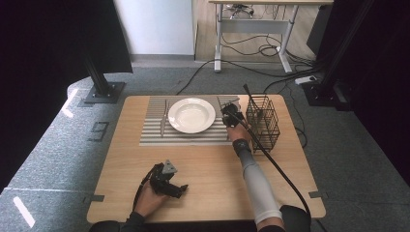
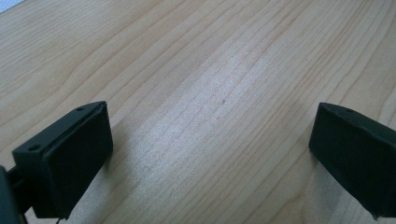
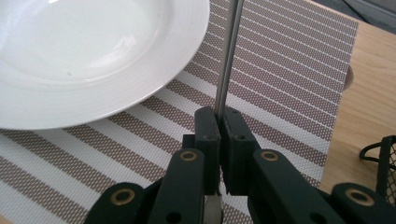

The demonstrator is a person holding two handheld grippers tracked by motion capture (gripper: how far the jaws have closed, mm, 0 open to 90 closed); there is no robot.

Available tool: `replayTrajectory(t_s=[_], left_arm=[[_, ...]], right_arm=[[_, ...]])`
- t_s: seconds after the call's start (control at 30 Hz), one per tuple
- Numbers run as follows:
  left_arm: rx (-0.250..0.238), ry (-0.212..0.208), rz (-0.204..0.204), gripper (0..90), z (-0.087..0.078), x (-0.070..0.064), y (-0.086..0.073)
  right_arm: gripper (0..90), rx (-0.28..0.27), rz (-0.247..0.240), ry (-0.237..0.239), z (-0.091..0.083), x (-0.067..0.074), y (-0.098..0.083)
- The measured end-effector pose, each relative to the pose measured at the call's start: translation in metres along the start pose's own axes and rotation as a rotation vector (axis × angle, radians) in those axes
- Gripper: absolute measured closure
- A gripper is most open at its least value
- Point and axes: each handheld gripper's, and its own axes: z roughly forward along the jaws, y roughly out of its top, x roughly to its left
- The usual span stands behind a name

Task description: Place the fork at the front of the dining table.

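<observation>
A person sits at a wooden table [image 1: 203, 164] holding a two-jaw gripper in each hand, and the layout reads as a place setting in progress: a striped placemat [image 1: 188, 135] lies at the far middle of the table with a white deep plate [image 1: 192, 115] on its centre and one piece of cutlery [image 1: 164, 118] lying lengthways on the mat just left of the plate. The right gripper [image 3: 219, 123] is reached forward over the mat's right side, its jaws clenched on a thin metal utensil handle [image 3: 229, 56] that rises between them just beside the plate's rim, probably so it can be laid down to the plate's right. A black wire basket [image 1: 263, 121] stands just right of that gripper, likely the holder the cutlery comes from. The left gripper [image 2: 210, 154] rests low over bare wood at the near left of the table, jaws spread wide and holding nothing, seemingly parked out of the way. The working end of the held utensil is cut off at the top of the right gripper view, so I cannot tell whether it is a fork, knife or spoon; the piece left of the plate is too small to identify, and whatever the basket holds is hard to make out
</observation>
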Motion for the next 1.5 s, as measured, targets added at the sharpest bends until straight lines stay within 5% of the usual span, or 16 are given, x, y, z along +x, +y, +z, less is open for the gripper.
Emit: replayTrajectory(t_s=[0.73, 1.1, 1.5], left_arm=[[0.001, -0.004, 0.005, 0.0, 0.0, 0.0, 0.0], [0.001, -0.004, 0.005, 0.0, 0.0, 0.0, 0.0], [0.001, -0.004, 0.007, 0.0, 0.0, 0.0, 0.0]], right_arm=[[84.7, 0.095, -0.016, -0.065, 0.038, -0.001, -0.008], [79.2, 0.076, -0.016, -0.047, 0.034, -0.001, -0.006], [59.0, 0.02, -0.004, 0.017, -0.001, 0.007, -0.006]])
